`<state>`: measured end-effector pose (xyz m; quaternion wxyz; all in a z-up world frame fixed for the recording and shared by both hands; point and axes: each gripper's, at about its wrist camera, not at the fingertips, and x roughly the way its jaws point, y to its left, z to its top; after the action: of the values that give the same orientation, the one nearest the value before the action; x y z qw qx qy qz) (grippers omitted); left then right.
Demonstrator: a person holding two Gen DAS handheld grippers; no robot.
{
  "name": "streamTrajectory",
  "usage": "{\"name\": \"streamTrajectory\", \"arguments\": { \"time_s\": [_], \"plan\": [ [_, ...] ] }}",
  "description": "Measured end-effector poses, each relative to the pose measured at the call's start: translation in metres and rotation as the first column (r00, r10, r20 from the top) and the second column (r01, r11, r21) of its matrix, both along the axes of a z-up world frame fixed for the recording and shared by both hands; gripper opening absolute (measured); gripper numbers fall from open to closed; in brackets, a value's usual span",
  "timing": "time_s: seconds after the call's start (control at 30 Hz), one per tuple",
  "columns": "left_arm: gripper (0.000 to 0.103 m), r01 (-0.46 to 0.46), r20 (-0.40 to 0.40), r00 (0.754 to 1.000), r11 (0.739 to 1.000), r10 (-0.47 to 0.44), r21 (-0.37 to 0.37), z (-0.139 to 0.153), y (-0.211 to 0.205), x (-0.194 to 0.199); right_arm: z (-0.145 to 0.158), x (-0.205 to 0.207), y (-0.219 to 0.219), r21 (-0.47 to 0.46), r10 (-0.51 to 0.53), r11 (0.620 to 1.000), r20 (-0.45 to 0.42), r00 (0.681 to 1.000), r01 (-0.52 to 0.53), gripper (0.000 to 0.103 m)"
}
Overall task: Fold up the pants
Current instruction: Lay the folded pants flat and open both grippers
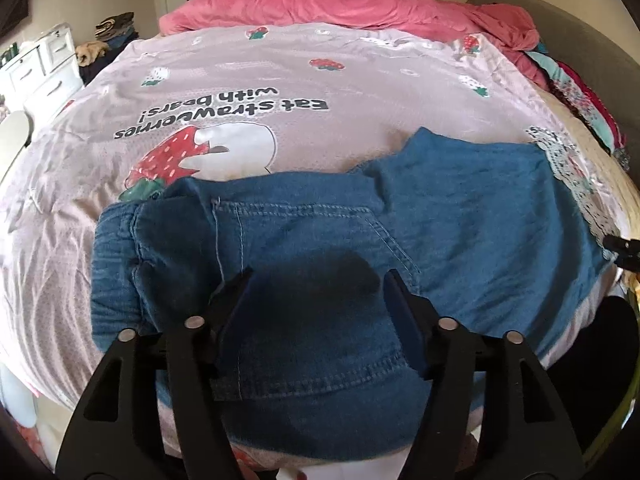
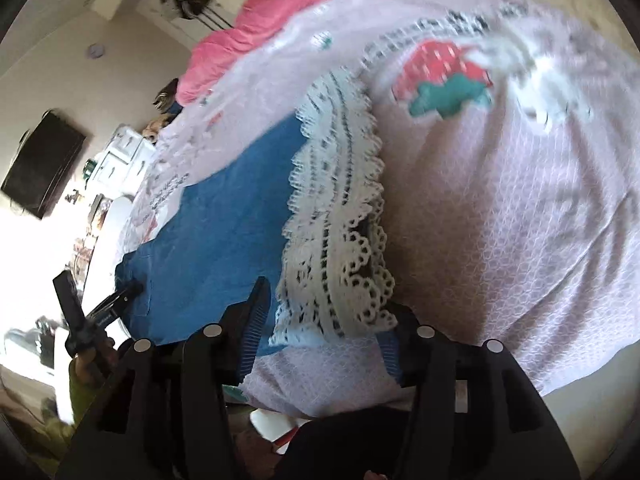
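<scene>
Blue denim pants [image 1: 304,248] with white lace hems [image 1: 568,160] lie flat on a pink strawberry-print bedspread [image 1: 240,80]. The waistband is at the left and the legs run right. My left gripper [image 1: 316,280] is open just above the hip area of the pants, its jaws wide apart. In the right wrist view the pants [image 2: 224,216] stretch away to the left and the lace hem [image 2: 340,220] lies between the fingers of my right gripper [image 2: 328,296], which is open. The left gripper [image 2: 92,312] shows at the far left of that view.
A pink blanket [image 1: 360,4] is heaped at the far side of the bed. A grey headboard [image 1: 560,40] with stacked clothes stands at the right. A white dresser [image 1: 44,64] stands at the left. A dark screen [image 2: 44,164] hangs on the wall.
</scene>
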<state>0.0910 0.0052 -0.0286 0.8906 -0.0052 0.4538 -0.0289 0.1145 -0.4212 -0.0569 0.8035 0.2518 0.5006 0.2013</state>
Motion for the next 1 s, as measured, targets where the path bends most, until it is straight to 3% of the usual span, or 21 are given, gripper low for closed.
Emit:
{"name": "streamTrajectory", "arguments": {
  "time_s": [0.03, 0.07, 0.13, 0.23, 0.33, 0.43, 0.6, 0.77, 0.9, 1.0],
  "plan": [
    [0.062, -0.003, -0.002, 1.0, 1.0, 0.003, 0.0, 0.0, 0.0, 0.003, 0.0, 0.0, 0.001, -0.002, 0.0, 1.0, 0.004, 1.0, 0.0, 0.043],
    [0.064, -0.002, -0.004, 1.0, 1.0, 0.002, -0.003, 0.0, 0.0, 0.006, 0.001, -0.001, 0.001, -0.001, -0.001, 1.0, 0.007, 1.0, 0.001, 0.029],
    [0.065, -0.008, -0.016, 1.0, 1.0, 0.008, 0.0, -0.004, 0.001, 0.013, 0.005, -0.006, -0.001, 0.006, -0.004, 1.0, 0.031, 1.0, 0.004, 0.024],
    [0.065, -0.015, -0.022, 1.0, 1.0, 0.015, 0.004, -0.01, 0.004, 0.013, 0.025, -0.024, -0.005, -0.079, -0.002, 0.997, 0.105, 0.994, 0.011, 0.022],
    [0.065, -0.02, -0.019, 1.0, 1.0, 0.02, -0.009, -0.012, 0.008, 0.011, 0.029, -0.033, -0.008, -0.214, 0.002, 0.977, 0.096, 0.995, 0.019, 0.021],
    [0.065, -0.018, -0.014, 1.0, 1.0, 0.018, 0.006, -0.014, 0.006, 0.01, 0.012, -0.033, -0.009, -0.23, 0.0, 0.973, 0.03, 1.0, 0.006, 0.021],
    [0.065, -0.006, -0.012, 1.0, 1.0, 0.006, 0.004, -0.014, 0.008, 0.005, 0.005, -0.036, -0.006, -0.261, 0.0, 0.965, 0.026, 1.0, 0.007, 0.021],
    [0.065, 0.003, -0.013, 1.0, 1.0, -0.003, 0.015, -0.015, 0.008, 0.001, 0.013, -0.047, -0.007, -0.315, -0.018, 0.949, 0.029, 0.999, 0.026, 0.046],
    [0.065, 0.001, -0.005, 1.0, 1.0, -0.001, 0.015, -0.01, 0.008, -0.009, 0.044, -0.062, -0.014, -0.353, -0.09, 0.925, 0.154, 0.984, 0.14, 0.051],
    [0.068, -0.009, 0.052, 0.999, 1.0, 0.01, -0.02, 0.01, 0.015, -0.018, 0.067, -0.067, -0.001, -0.367, -0.06, 0.919, 0.239, 0.969, 0.148, 0.061]
  ]
}}
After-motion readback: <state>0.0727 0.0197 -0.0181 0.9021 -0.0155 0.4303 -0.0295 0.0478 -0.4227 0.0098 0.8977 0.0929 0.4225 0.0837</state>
